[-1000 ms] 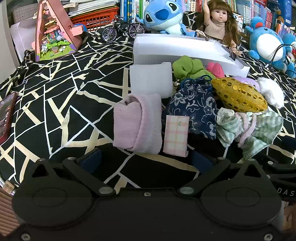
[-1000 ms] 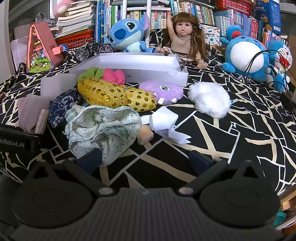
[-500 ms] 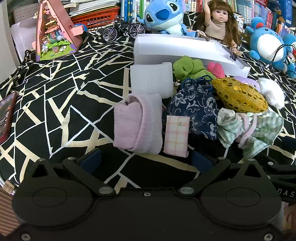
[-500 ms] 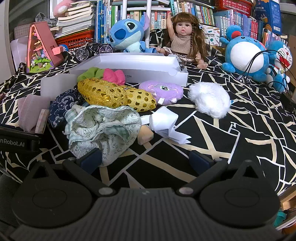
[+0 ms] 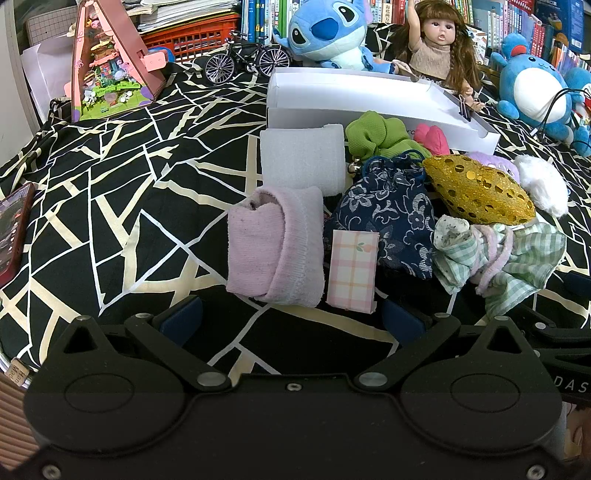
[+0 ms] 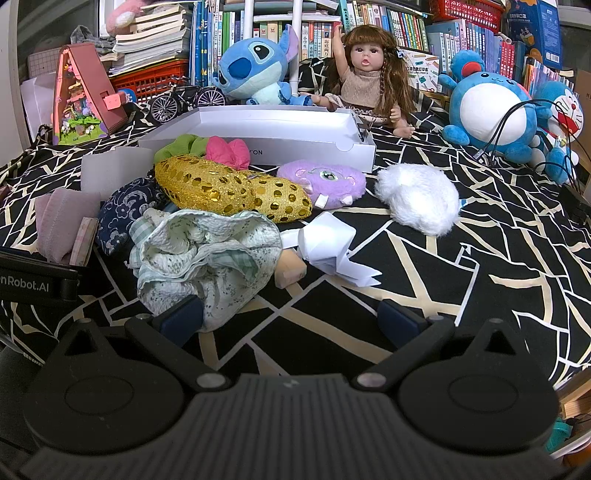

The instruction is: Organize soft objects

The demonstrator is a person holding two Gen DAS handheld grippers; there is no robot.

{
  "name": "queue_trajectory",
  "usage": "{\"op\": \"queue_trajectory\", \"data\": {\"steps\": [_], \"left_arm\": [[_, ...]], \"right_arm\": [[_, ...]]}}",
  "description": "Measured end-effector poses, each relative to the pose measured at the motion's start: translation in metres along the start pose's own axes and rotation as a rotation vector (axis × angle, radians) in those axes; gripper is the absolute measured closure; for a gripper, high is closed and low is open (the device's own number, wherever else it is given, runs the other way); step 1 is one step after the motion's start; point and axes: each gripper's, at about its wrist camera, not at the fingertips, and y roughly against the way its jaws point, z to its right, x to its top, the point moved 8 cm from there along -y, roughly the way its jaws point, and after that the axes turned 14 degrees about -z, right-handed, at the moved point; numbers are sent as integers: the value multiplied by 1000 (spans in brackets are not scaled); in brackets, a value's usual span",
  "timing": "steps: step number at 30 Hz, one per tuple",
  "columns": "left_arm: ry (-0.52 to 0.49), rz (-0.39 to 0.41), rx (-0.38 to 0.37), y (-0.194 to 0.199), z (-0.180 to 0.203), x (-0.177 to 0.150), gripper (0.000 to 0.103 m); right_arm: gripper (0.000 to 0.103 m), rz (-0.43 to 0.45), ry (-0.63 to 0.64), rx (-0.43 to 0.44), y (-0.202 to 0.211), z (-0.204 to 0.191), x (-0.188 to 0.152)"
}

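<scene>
Soft pile in front of white box (image 5: pixel 373 98), rolled pink sock (image 5: pixel 275 245) nearest left gripper (image 5: pixel 291 319), gold sequin pouch (image 6: pixel 229 188) glittering mid-pile, crumpled green-check cloth (image 6: pixel 207 254) touching right gripper (image 6: pixel 291 317), both jaws spread wide, empty

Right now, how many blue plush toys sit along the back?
3: the big-eared blue plush left of the doll, the round white-bellied blue plush right of her, and a blue cat plush at far right. Others may be hidden.

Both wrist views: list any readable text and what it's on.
"nRobot.AI", cut off at the frame edge: on the left gripper's body.
"DAS", cut off: on the right gripper's body.
"ON", partly hidden: front wall of the white box.
Book spines: too small to read.
</scene>
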Motion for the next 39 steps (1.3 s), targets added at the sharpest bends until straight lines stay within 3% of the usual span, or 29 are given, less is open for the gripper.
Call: {"op": "queue_trajectory", "data": {"steps": [23,33,35,39], "left_arm": [[-2,2,0,0,0,0,0],[-43,72,-22,-2,-17,-8,0],[-48,75,-30,0,-15,-7,2],[-30,79,-62,8,-19,-7,15]], "right_arm": [[0,10,4,9,0,0,-1],[0,99,3,21,2,2,-5],[0,99,9,30,3,3,-5],[1,124,-1,74,12,8,-4]]}}
